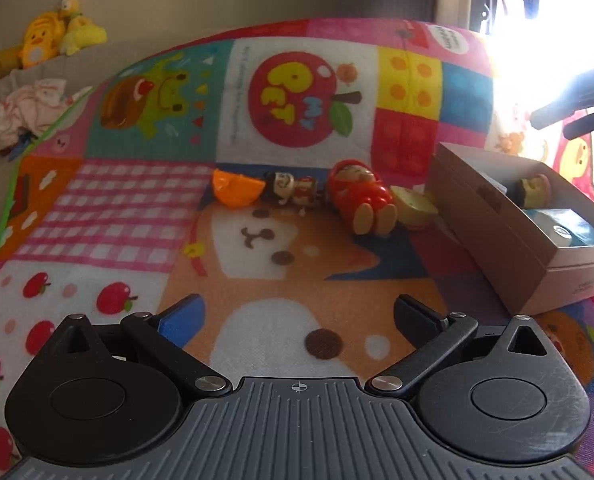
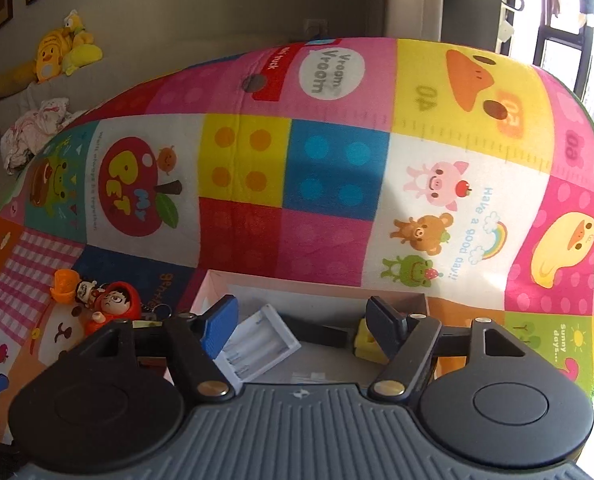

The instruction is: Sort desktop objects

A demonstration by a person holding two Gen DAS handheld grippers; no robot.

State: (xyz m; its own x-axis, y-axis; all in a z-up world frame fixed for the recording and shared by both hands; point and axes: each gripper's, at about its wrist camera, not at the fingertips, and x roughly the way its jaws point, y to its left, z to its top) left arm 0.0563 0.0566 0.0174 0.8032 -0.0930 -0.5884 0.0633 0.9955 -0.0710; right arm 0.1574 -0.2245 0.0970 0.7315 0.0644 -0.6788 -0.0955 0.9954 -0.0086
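left claw (image 1: 297,316) wide open, empty, aimed at the toy row | red doll (image 1: 359,196) mid-mat, left of the box (image 1: 537,256) | right claw (image 2: 301,324) part open, empty, over box | straddle doll's body, then close.

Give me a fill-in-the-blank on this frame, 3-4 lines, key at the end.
1. The left gripper hovers over the mat with its jaws ____.
2. The red doll lies on the mat, ____ the cardboard box.
3. The white battery case lies ____ the box.
4. Left of the red doll, at the end of the row, lies an ____ toy piece.

Missing words: open; outside; inside; orange
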